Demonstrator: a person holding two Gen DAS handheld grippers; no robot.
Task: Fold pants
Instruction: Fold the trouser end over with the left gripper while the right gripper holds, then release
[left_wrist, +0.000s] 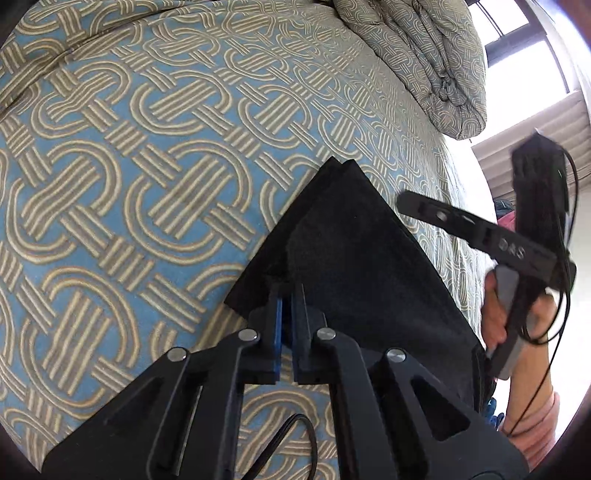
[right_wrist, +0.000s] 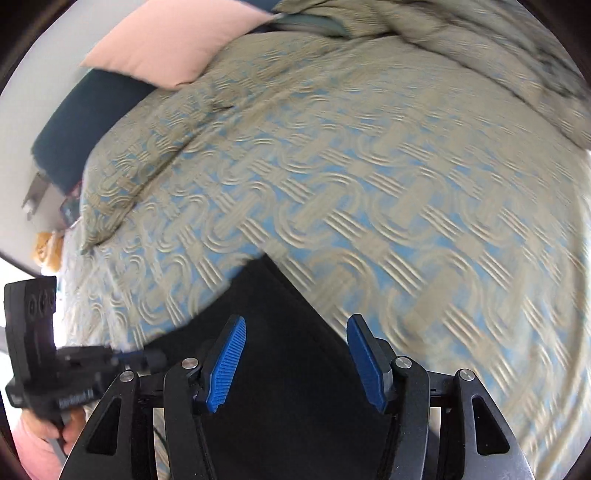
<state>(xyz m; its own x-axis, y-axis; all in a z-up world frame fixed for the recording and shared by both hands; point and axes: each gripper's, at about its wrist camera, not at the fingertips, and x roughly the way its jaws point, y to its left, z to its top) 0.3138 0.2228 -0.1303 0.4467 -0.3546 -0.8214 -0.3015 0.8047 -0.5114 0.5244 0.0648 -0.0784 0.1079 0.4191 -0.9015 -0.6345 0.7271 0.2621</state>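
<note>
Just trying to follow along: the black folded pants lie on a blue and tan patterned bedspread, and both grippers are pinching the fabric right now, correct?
Not quite. Only the left gripper is shut on the black folded pants, which do lie on the blue and tan patterned bedspread. The right wrist view shows the right gripper with its blue fingers spread wide, gripping nothing.

A blue bedspread with a woven tan interlocking-loop pattern (left_wrist: 155, 177) is spread across the bed. A bunched, folded quilt of matching pattern (left_wrist: 424, 62) is seen at its far edge, beside a bright window (left_wrist: 524, 48). A plain pink pillow (right_wrist: 177, 44) is propped against a dark teal headboard (right_wrist: 88, 118), and a small orange object (right_wrist: 48, 251), too blurred to identify, is noted off the bed's edge.
</note>
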